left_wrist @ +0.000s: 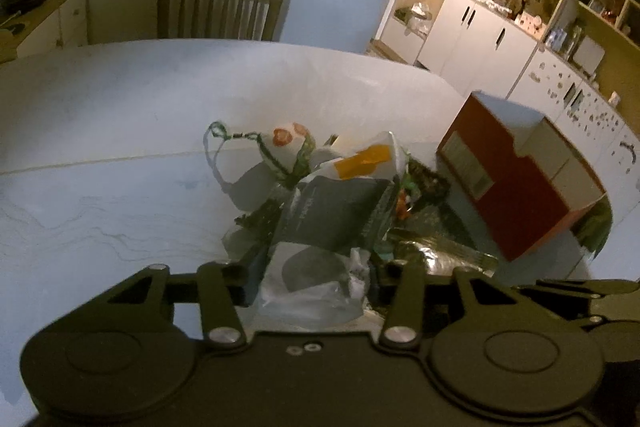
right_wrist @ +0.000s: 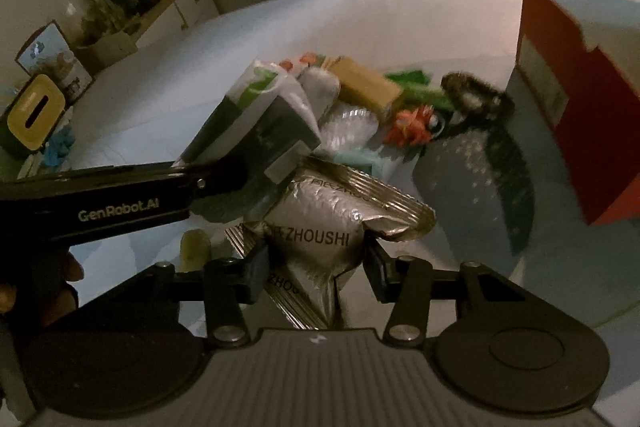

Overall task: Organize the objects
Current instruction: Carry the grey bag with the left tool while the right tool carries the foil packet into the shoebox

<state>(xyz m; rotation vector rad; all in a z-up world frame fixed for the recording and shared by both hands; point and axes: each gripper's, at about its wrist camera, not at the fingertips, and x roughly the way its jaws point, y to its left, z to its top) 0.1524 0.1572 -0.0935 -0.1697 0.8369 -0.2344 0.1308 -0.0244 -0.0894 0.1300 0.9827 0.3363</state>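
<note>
My left gripper point(left_wrist: 314, 279) is shut on a clear-wrapped grey and white packet point(left_wrist: 328, 215), held just above the pile. From the right wrist view that left gripper point(right_wrist: 218, 181) reaches in from the left with the same packet point(right_wrist: 260, 123) tilted up. My right gripper point(right_wrist: 316, 267) is shut on a silver foil pouch point(right_wrist: 320, 219) printed ZHOUSHI, which crumples between the pads. Behind both lies a heap of loose items on the white table point(left_wrist: 100, 147): a flower-print mask point(left_wrist: 286, 137), a tan packet point(right_wrist: 366, 85), an orange-red trinket point(right_wrist: 412, 125) and a dark dotted cloth point(right_wrist: 476, 179).
A red and white box point(left_wrist: 508, 179) stands at the table's right side, close to the heap. A wooden chair point(left_wrist: 220, 7) sits at the far edge. A yellow-lidded tissue box point(right_wrist: 34, 119) is at the far left. Cabinets point(left_wrist: 480, 27) line the back right.
</note>
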